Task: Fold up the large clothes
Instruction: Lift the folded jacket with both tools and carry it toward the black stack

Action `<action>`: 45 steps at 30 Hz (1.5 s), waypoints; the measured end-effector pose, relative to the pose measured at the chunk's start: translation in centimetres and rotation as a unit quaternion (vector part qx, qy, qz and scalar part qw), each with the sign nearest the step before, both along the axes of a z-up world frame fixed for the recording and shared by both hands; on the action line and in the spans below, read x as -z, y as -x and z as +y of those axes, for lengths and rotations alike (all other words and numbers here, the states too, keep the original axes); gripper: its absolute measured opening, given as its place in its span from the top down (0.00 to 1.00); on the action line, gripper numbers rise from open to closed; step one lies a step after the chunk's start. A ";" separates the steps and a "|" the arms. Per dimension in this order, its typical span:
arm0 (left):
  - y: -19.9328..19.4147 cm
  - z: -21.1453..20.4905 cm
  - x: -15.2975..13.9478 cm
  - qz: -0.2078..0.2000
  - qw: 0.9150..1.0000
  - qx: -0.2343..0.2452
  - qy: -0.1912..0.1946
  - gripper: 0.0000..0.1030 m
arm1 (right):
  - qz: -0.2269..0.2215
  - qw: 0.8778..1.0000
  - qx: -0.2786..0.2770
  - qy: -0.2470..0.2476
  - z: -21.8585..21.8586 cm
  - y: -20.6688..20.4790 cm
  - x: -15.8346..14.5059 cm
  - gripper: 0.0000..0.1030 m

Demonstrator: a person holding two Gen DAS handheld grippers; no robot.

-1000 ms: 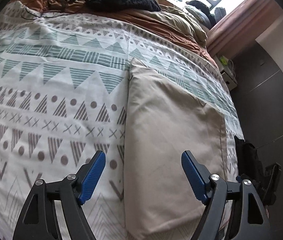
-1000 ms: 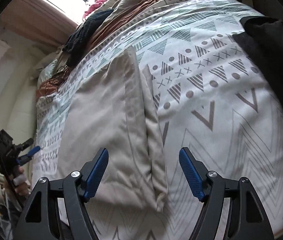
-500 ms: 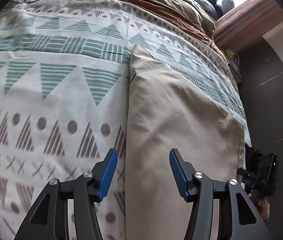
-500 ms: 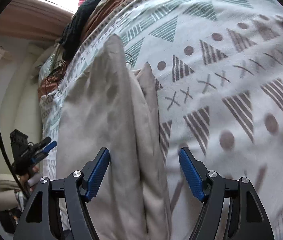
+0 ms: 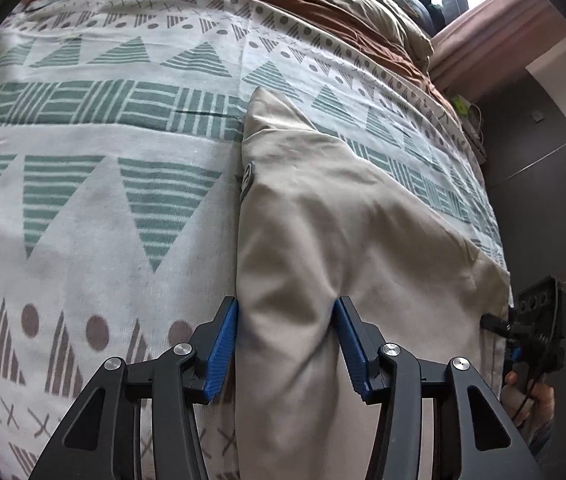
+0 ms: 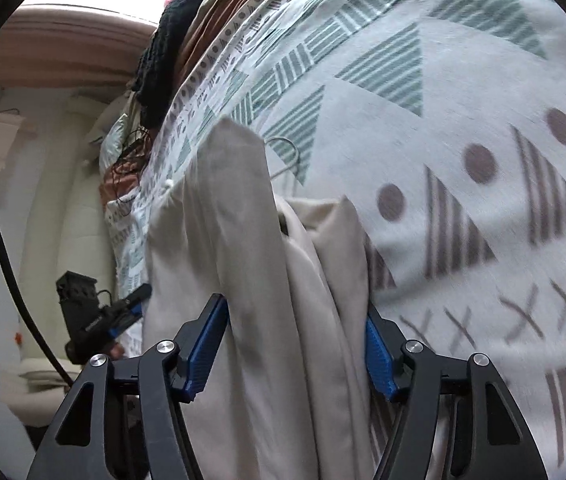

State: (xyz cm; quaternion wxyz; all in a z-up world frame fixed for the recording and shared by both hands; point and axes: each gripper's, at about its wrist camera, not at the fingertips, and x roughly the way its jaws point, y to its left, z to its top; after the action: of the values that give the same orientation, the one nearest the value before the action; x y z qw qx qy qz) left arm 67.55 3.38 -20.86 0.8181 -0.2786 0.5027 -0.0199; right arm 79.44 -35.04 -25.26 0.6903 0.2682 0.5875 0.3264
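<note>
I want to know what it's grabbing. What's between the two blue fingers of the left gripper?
In the left wrist view, a bunched ridge of the beige garment sits between the left gripper fingers, which have just been closing on it.

I saw matt, smooth beige cloth, the garment point(image 5: 363, 240), on a soft woven patterned bedspread point(image 5: 103, 200); my gripper pads point(image 5: 223, 352) looked ribbed blue plastic.

Bed cover point(image 5: 95, 216): we see white fabric with green triangles and brown dots.
Brown blanket point(image 5: 323, 4): bunched at the far end.
Black knit point(image 6: 167, 44): atop that blanket.
Floor point(image 5: 543, 184): dark.
</note>
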 end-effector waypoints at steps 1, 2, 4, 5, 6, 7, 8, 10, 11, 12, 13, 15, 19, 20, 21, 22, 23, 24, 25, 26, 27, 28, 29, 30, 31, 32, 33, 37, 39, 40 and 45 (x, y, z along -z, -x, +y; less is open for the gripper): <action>-0.3 0.0 0.2 0.001 1.000 -0.001 0.001 0.50 | 0.005 1.000 0.002 -0.006 0.2 -0.5 0.2 0.37; -0.6 0.1 0.4 0.003 1.000 -0.002 0.002 0.50 | 0.010 1.000 0.005 -0.011 0.3 -0.9 0.3 0.38; -1.1 0.2 0.6 0.006 1.000 -0.004 0.006 0.50 | 0.015 1.000 0.010 -0.014 0.9 -1.6 0.4 0.38; -1.2 0.3 0.7 0.006 1.000 -0.005 0.007 0.50 | 0.013 1.000 0.009 -0.010 1.3 -1.8 0.4 0.38; -1.4 0.3 0.8 0.006 1.000 -0.005 0.007 0.50 | 0.010 1.000 0.008 -0.005 1.6 -1.8 0.3 0.39; -1.4 0.3 0.8 0.006 1.000 -0.005 0.006 0.51 | 0.008 1.000 0.008 0.002 2.0 -2.0 0.2 0.42; -1.5 0.4 0.8 0.005 1.000 -0.006 0.005 0.52 | 0.007 1.000 0.010 0.009 2.1 -2.1 0.2 0.44; -1.3 0.2 0.5 0.000 1.000 -0.014 0.002 0.57 | 0.004 1.000 0.021 0.013 2.2 -2.0 0.2 0.58; -1.3 0.0 0.3 -0.003 1.000 -0.015 -0.005 0.62 | 0.002 1.000 0.028 0.014 2.2 -1.9 0.2 0.62; -1.2 -0.5 -0.1 -0.007 1.000 -0.015 -0.022 0.66 | -0.004 0.999 0.032 0.019 2.3 -1.7 0.0 0.68; -1.1 -0.9 -0.6 -0.010 0.999 -0.014 -0.038 0.68 | -0.016 0.999 0.035 0.026 2.4 -1.3 -0.4 0.74; -0.7 -1.3 -1.4 -0.016 0.998 -0.017 -0.051 0.74 | -0.044 0.998 0.037 0.039 2.8 -0.3 -1.8 0.81; 0.0 -1.6 -3.1 -0.034 0.998 -0.023 -0.054 0.81 | -0.080 0.995 0.041 0.050 3.0 1.3 -4.5 0.86; 0.4 -1.8 -3.9 -0.043 0.997 -0.023 -0.058 0.82 | -0.092 0.993 0.042 0.054 3.0 1.9 -5.5 0.86; 0.9 -2.1 -4.7 -0.052 0.996 -0.022 -0.063 0.83 | -0.103 0.992 0.043 0.059 3.0 2.5 -6.4 0.87; 1.5 -2.4 -5.7 -0.063 0.995 -0.022 -0.070 0.83 | -0.120 0.990 0.044 0.065 3.2 3.3 -7.5 0.87; 2.1 -2.6 -6.7 -0.071 0.994 -0.022 -0.075 0.84 | -0.136 0.987 0.044 0.068 3.2 4.4 -8.5 0.87; 2.7 -2.9 -7.5 -0.078 0.994 -0.021 -0.077 0.84 | -0.147 0.986 0.043 0.069 3.1 5.1 -9.4 0.87; 3.0 -3.2 -8.3 -0.084 0.993 -0.021 -0.079 0.84 | -0.159 0.984 0.043 0.071 3.0 6.2 -10.5 0.87; 3.9 -3.4 -9.5 -0.094 0.992 -0.021 -0.081 0.84 | -0.166 0.982 0.044 0.074 2.9 6.9 -11.2 0.87; 4.3 -3.7 -10.3 -0.101 0.991 -0.021 -0.083 0.85 | -0.173 0.981 0.046 0.076 2.8 7.6 -12.0 0.87; 5.0 -3.9 -11.2 -0.108 0.990 -0.020 -0.085 0.85 | -0.184 0.979 0.050 0.079 2.6 8.6 -13.1 0.87; 5.6 -4.1 -12.1 -0.115 0.989 -0.019 -0.086 0.85 | -0.191 0.977 0.053 0.082 2.4 9.3 -13.8 0.87; 6.3 -4.3 -13.1 -0.122 0.989 -0.018 -0.085 0.85 | -0.198 0.975 0.056 0.084 2.4 10.0 -14.6 0.87; 6.7 -4.5 -13.6 -0.127 0.988 -0.018 -0.085 0.85 | -0.206 0.973 0.059 0.087 2.3 10.9 -15.4 0.87; 7.5 -4.8 -14.5 -0.134 0.987 -0.018 -0.085 0.85 | -0.214 0.971 0.062 0.091 2.1 11.8 -16.2 0.87; 8.0 -4.9 -15.1 -0.139 0.986 -0.017 -0.086 0.85 | -0.220 0.969 0.065 0.093 2.1 12.5 -16.8 0.87; 10.1 -5.8 -17.3 -0.158 0.983 -0.017 -0.088 0.86 | -0.247 0.960 0.082 0.099 1.5 16.0 -19.4 0.88; 11.3 -6.3 -18.5 -0.166 0.982 -0.016 -0.089 0.87 | -0.259 0.956 0.087 0.106 1.3 17.4 -20.5 0.88; 11.8 -6.7 -19.0 -0.169 0.981 -0.014 -0.088 0.87 | -0.266 0.953 0.092 0.111 1.1 18.1 -21.2 0.88; 14.5 -8.4 -22.3 -0.199 0.976 -0.003 -0.084 0.88 | -0.293 0.942 0.118 0.117 -0.6 21.4 -24.6 0.88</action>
State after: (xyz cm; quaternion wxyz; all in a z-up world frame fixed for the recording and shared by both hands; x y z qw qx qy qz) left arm 53.01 -5.05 1.41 0.9221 -0.2012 0.3291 -0.0299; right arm 58.06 -35.66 -0.63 0.8917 0.1457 0.3576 0.2360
